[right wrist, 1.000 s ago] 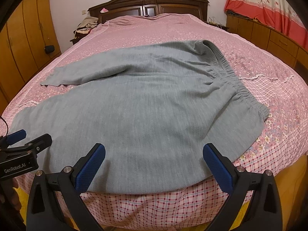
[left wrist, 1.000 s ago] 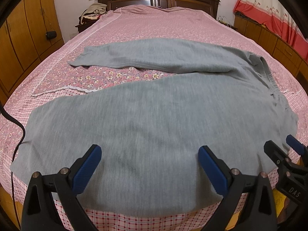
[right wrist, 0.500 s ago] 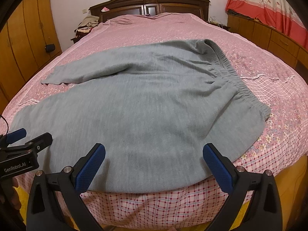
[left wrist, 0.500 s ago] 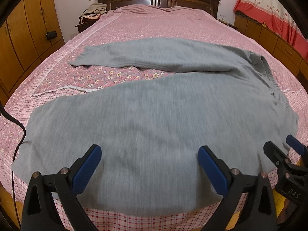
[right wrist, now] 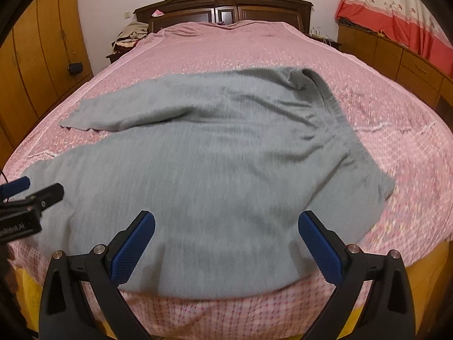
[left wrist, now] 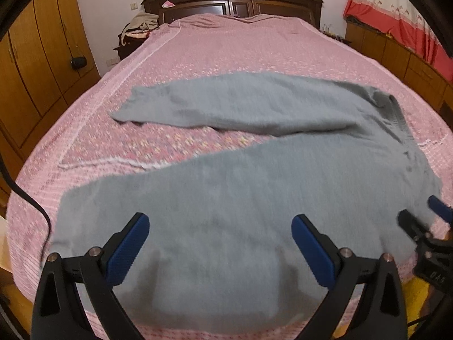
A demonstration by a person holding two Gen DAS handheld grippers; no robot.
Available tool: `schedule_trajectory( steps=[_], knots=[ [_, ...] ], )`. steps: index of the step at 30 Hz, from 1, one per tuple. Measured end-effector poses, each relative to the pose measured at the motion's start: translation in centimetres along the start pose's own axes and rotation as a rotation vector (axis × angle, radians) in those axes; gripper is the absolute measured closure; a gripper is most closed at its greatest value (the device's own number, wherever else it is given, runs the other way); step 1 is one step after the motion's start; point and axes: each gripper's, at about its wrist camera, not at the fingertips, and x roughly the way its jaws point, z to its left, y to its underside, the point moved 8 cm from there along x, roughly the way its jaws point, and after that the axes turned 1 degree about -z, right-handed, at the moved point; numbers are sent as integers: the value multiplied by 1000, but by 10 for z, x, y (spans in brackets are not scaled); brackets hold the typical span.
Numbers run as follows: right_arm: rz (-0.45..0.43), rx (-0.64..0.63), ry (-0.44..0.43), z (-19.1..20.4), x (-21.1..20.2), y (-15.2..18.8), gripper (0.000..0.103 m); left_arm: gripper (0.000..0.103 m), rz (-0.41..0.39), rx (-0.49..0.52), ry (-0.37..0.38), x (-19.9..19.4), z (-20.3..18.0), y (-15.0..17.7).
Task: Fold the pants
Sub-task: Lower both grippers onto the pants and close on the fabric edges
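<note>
Grey pants (left wrist: 240, 198) lie spread flat on the pink bed, legs pointing left, the elastic waistband (left wrist: 399, 124) at the right. They also fill the right wrist view (right wrist: 220, 170), waistband (right wrist: 337, 113) to the right. My left gripper (left wrist: 219, 243) is open and empty above the near leg at the bed's front edge. My right gripper (right wrist: 226, 243) is open and empty above the seat of the pants. Each gripper shows at the edge of the other's view: the right one (left wrist: 424, 223), the left one (right wrist: 31, 189).
The pink bedspread (left wrist: 240, 45) runs back to a dark wooden headboard (left wrist: 232, 0). Wooden wardrobes (left wrist: 36, 65) stand at the left, low cabinets (left wrist: 402, 59) under a red curtain at the right. A black cable (left wrist: 31, 206) hangs at the bed's left front.
Both grippers have moved forward and a little upward over the pants, so more of the bed shows. Both jaws stay open. The pants have not moved.
</note>
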Motion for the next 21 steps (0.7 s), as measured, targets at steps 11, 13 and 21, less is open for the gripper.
schedule_trajectory(
  steps=[11, 13, 21],
  knots=[
    [-9, -41, 37, -29, 13, -51, 0, 1, 10, 67, -50, 25, 26, -60],
    [-15, -49, 51, -35, 16, -61, 0, 1, 12, 63, -48, 31, 31, -72],
    [7, -42, 48, -63, 41, -106, 0, 1, 13, 41, 32, 60, 42, -124]
  ],
)
